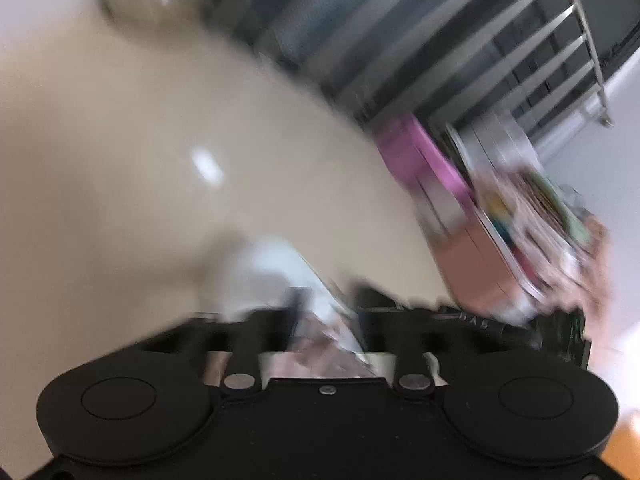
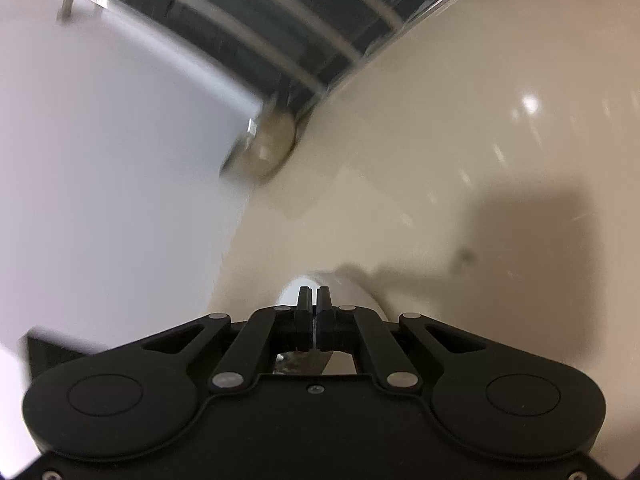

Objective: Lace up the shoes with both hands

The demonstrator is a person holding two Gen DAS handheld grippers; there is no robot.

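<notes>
Cream tabletop, blurred white shoe, left tongs parted, right tongs closed, lace indistinct.

Honestly nothing readable here. The left wrist view is smeared with motion blur, so the colourful printed stuff past the counter's edge is just blobs, and the right wrist view shows no lettering.

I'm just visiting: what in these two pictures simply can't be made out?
- Left wrist view: motion blur smears the white shoe and the left gripper; no lace is discernible.
- Right wrist view: the right gripper covers most of the shoe; its shut jaws show only a thin pale line between them, perhaps lace.
</notes>
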